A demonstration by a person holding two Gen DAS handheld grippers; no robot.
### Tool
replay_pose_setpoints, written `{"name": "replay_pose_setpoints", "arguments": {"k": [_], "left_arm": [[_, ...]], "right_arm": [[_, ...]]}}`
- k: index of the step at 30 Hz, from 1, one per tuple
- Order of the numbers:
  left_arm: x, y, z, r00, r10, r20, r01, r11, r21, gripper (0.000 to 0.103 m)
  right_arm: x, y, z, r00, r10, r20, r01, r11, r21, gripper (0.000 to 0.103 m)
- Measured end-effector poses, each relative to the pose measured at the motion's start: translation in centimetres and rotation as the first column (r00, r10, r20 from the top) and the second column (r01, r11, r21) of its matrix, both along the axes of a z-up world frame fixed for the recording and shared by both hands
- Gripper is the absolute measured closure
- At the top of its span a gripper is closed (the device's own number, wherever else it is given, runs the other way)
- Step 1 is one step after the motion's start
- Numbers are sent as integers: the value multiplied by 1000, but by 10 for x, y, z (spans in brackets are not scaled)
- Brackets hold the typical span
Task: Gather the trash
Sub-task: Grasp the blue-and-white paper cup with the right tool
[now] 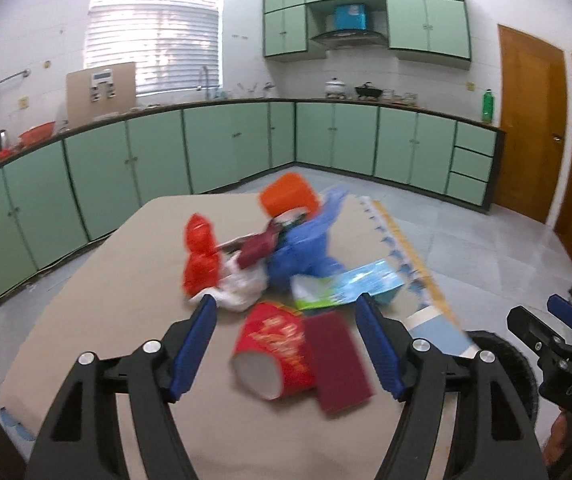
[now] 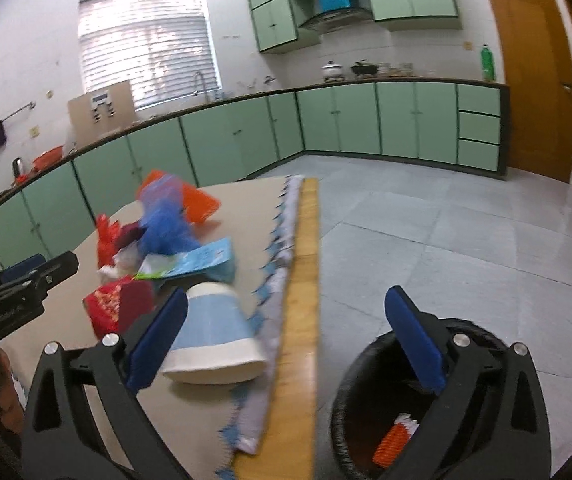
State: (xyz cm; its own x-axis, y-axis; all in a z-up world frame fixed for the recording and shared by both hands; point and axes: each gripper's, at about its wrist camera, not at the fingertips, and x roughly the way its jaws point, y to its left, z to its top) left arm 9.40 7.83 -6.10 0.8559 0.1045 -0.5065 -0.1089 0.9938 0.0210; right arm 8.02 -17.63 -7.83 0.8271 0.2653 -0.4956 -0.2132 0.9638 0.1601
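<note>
Both grippers (image 1: 286, 316) (image 2: 286, 320) stood wide open and empty — left above the red cup (image 1: 273, 350) lying on the table (image 1: 125, 280), right over the edge by the bin (image 2: 366, 392) — so the left should, in my judgement, descend squarely astride the cup before closing.

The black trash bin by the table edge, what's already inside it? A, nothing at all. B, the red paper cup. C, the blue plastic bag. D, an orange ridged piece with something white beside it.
D: the right wrist view looks down into the black trash bin and shows an orange ridged piece with a white scrap at the bottom, while the red paper cup and blue plastic bag lie on the table.
</note>
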Motion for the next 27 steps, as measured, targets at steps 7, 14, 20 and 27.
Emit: {"name": "replay_pose_setpoints", "arguments": {"k": [7, 14, 20, 27], "left_arm": [[-2, 21, -21, 999, 44, -19, -44, 999, 12, 33], [-2, 31, -36, 997, 57, -52, -57, 998, 2, 33], [1, 35, -44, 997, 45, -70, -47, 999, -21, 33], [3, 29, -47, 997, 22, -78, -24, 999, -21, 31]], "right_arm": [[3, 37, -15, 997, 70, -13, -71, 997, -44, 5], [15, 55, -34, 995, 81, -66, -86, 993, -82, 5], [20, 63, -40, 990, 94, -101, -107, 986, -124, 5], [29, 68, -44, 987, 79, -142, -101, 983, -154, 6]]}}
